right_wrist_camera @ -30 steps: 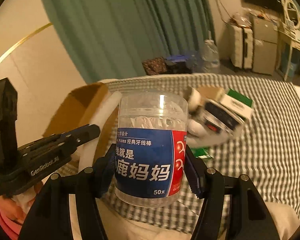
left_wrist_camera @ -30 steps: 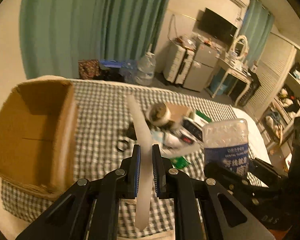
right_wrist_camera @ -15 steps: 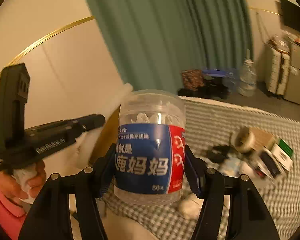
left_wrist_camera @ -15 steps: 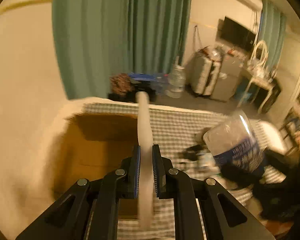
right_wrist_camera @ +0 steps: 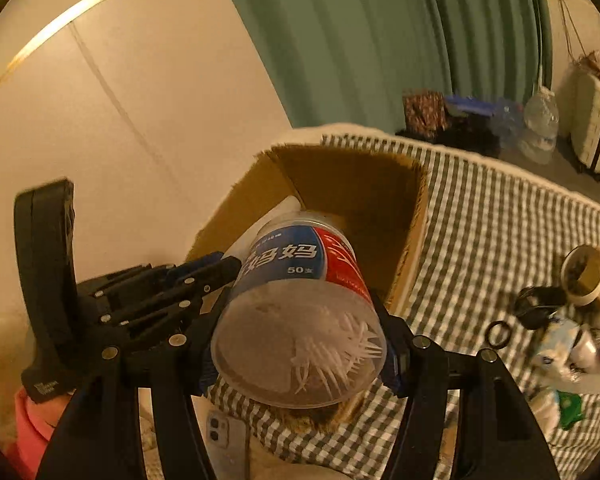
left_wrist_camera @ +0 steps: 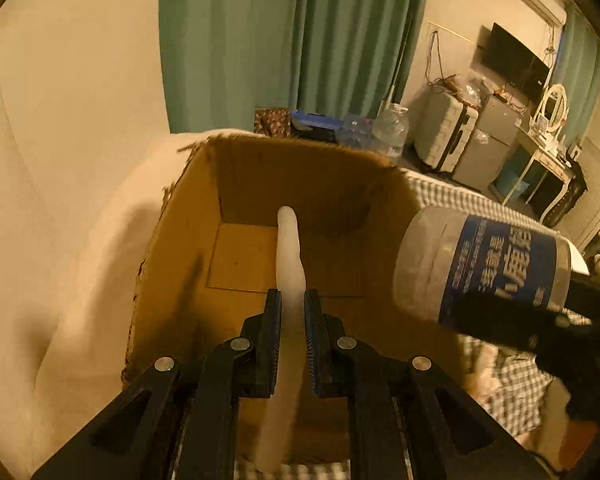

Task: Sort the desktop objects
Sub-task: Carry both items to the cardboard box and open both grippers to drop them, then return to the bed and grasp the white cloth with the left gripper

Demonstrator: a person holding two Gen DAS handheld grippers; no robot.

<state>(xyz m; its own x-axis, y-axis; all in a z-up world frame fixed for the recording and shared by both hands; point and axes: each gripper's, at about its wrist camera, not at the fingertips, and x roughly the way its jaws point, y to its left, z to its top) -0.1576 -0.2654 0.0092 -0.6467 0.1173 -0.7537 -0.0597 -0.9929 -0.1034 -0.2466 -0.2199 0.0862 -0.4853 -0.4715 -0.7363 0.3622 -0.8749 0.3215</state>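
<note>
My left gripper (left_wrist_camera: 292, 300) is shut on a long white stick (left_wrist_camera: 288, 248), whose far end points down into an open cardboard box (left_wrist_camera: 300, 172). In the right wrist view the right gripper (right_wrist_camera: 300, 320) is shut on a clear plastic jar of floss picks (right_wrist_camera: 300, 264) with a blue and red label. The jar is tipped forward, its base toward the camera, over the near right corner of the box (right_wrist_camera: 380, 200). The jar (left_wrist_camera: 480, 264) hangs at the box's right wall, beside the left gripper (right_wrist_camera: 220, 268). The stick's tip (right_wrist_camera: 278, 212) shows just behind the jar.
The box stands at the left end of a green checked cloth (right_wrist_camera: 500, 220). To the right lie a tape roll (right_wrist_camera: 584, 276), a black ring (right_wrist_camera: 499, 335) and some packets (right_wrist_camera: 568, 348). A phone (right_wrist_camera: 226, 436) lies near the front edge. A pink sleeve (right_wrist_camera: 28, 432) shows at lower left.
Both grippers have swung left, from over the clutter to over the box. The stick now points into the box, and the jar has tipped from upright to leaning forward.
</note>
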